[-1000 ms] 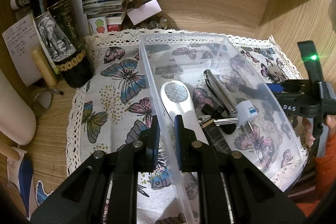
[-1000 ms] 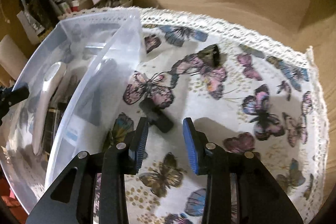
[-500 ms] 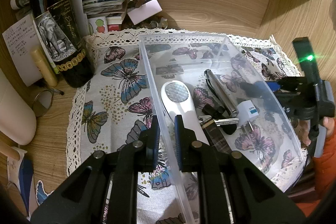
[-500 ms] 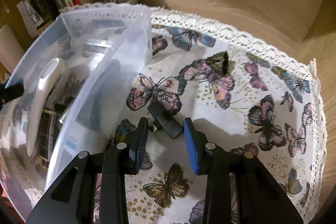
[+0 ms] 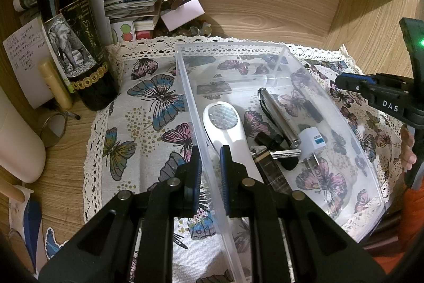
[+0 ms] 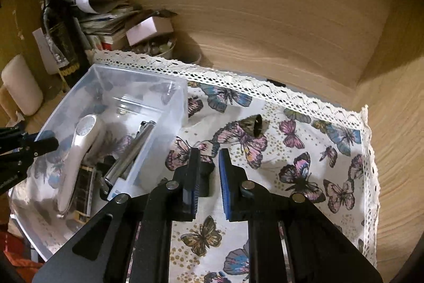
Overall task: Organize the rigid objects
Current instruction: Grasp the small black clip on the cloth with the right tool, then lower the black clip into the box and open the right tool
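Note:
A clear plastic bin stands on a butterfly cloth. It holds a white handheld device, a silver pen-like tube, a white plug adapter, keys and a dark strap. My left gripper is shut on the bin's left wall. My right gripper is shut on a small black object just right of the bin and holds it slightly above the cloth. A small dark bell-shaped thing lies on the cloth beyond it.
A wine bottle, papers and a bowl of small items crowd the back left. A wooden wall runs behind and to the right. The lace-edged cloth stretches right of the bin. A white cylinder stands at far left.
My right gripper closed around the black object and lifted, tilting its view up toward the back wall. My left gripper stayed clamped on the bin wall.

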`<state>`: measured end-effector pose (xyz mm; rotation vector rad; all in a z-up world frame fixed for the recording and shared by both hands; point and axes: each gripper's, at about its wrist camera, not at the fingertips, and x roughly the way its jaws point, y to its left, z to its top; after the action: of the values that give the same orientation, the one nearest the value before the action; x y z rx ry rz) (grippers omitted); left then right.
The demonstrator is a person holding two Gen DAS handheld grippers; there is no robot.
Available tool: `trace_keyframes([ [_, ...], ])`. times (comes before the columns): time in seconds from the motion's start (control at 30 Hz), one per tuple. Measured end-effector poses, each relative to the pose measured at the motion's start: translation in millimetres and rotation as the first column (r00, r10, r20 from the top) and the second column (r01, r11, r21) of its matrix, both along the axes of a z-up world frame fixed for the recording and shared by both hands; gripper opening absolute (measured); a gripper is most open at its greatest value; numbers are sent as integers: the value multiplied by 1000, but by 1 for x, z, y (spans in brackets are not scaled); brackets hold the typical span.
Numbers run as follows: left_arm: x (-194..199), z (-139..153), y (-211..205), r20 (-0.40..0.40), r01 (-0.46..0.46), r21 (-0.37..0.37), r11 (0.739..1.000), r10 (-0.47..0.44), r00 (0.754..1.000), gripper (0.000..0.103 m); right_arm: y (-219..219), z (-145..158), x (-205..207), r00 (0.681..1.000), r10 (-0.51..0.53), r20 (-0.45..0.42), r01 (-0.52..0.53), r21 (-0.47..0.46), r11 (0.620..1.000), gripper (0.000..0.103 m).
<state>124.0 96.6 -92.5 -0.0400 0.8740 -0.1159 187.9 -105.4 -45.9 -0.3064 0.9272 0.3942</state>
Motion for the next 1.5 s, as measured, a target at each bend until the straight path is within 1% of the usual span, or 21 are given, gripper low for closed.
trace_keyframes([
  [0.07, 0, 0, 0, 1, -1, -1, 1000, 1, 1000, 13, -3, -6, 3, 1000, -7, -20, 7, -7, 1000, 13],
  [0.1, 0, 0, 0, 1, -1, -1, 1000, 1, 1000, 13, -3, -8, 3, 999, -7, -31, 6, -9, 1000, 16],
  [0.13, -1, 0, 0, 2, -2, -3, 1000, 2, 1000, 13, -3, -13, 4, 999, -3, -48, 3, -11, 1000, 22],
  [0.2, -1, 0, 0, 3, -4, -5, 1000, 4, 1000, 13, 1, -25, 6, 997, 6, -76, -8, -22, 1000, 29],
  [0.3, -1, 0, 0, 3, -4, -5, 1000, 4, 1000, 13, 10, -52, 12, 992, 21, -125, -31, -78, 996, 29],
  [0.37, -1, 0, 0, 2, -3, -5, 1000, 3, 1000, 13, 13, -69, 17, 987, 18, -160, -34, -100, 994, 29],
  [0.4, -1, 0, 1, 3, -2, -5, 1000, 2, 1000, 13, 13, -71, 18, 987, 17, -162, -33, -97, 995, 28],
  [0.43, -1, 0, 1, 3, -2, -4, 1000, 2, 1000, 13, 13, -70, 18, 988, 19, -152, -32, -84, 996, 23],
  [0.47, -1, 0, 1, 3, -2, -4, 1000, 2, 1000, 13, 12, -69, 19, 987, 21, -161, -34, -76, 996, 17],
  [0.5, -2, 0, 1, 3, -2, -5, 1000, 2, 1000, 13, 11, -67, 19, 986, 18, -166, -30, -68, 997, 16],
  [0.57, -2, 0, 1, 4, -3, -5, 1000, 3, 1000, 13, 9, -60, 19, 990, 9, -141, -19, -72, 997, 16],
  [0.7, -1, 0, 1, 4, -3, -3, 1000, 3, 1000, 13, 6, -32, 14, 996, 11, -83, -13, -30, 999, 16],
  [0.9, -2, -1, 1, 5, -3, -3, 1000, 3, 1000, 13, 16, 13, -4, 997, 65, 30, -66, 28, 997, 16],
  [1.0, -2, 0, 2, 5, -3, -5, 1000, 3, 1000, 13, 34, 25, -14, 992, 109, 65, -112, 43, 993, 16],
  [1.1, -2, 0, 2, 5, -3, -8, 1000, 3, 1000, 13, 49, 26, -17, 986, 148, 73, -152, 48, 987, 16],
  [1.23, -1, 0, 2, 4, -2, -7, 1000, 2, 1000, 13, 65, 19, -19, 980, 192, 59, -195, 49, 980, 16],
  [1.4, -2, 0, 2, 5, -3, -7, 1000, 3, 1000, 13, 77, 8, -19, 976, 217, 23, -218, 40, 975, 16],
  [1.5, -2, 0, 2, 5, -4, -8, 1000, 4, 1000, 13, 83, -4, -15, 974, 227, -21, -226, 29, 974, 16],
])
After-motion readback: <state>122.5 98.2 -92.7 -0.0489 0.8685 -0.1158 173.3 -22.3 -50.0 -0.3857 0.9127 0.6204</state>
